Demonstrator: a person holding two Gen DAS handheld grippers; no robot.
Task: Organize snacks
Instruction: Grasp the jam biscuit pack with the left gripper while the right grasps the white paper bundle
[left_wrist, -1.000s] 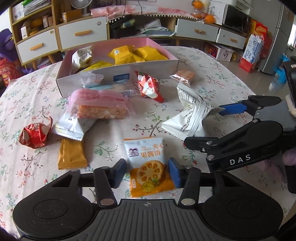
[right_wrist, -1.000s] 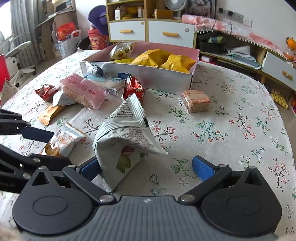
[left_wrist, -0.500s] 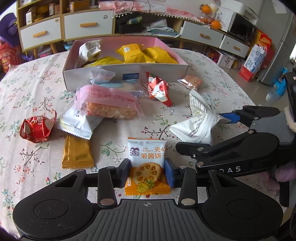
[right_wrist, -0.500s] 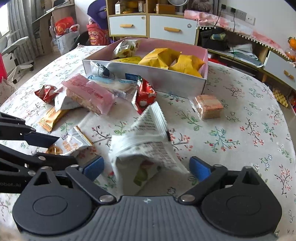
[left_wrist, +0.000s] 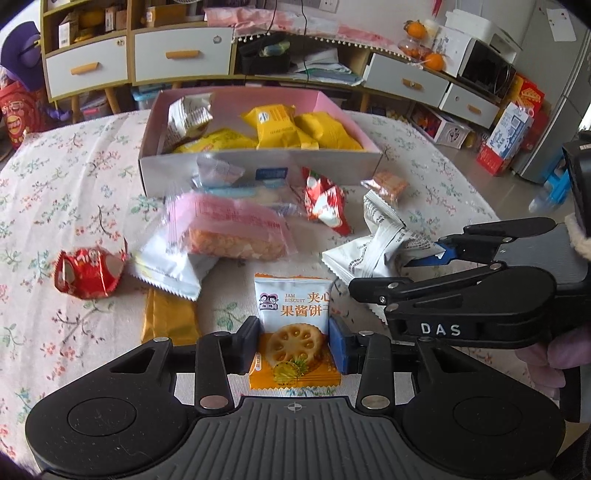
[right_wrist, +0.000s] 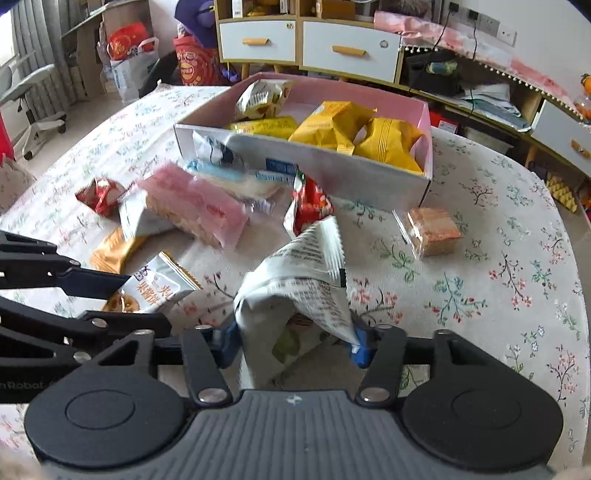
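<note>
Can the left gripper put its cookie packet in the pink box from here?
Probably yes. The left gripper grips the cookie packet; the pink box is open-topped, though snacks lie in front, so lift over them.

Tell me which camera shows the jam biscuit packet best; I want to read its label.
The left wrist view: the jam biscuit packet faces the camera, print upright and legible, held between the left gripper jaws. The right wrist view shows the packet only sideways at the left, partly hidden behind that gripper.
</note>
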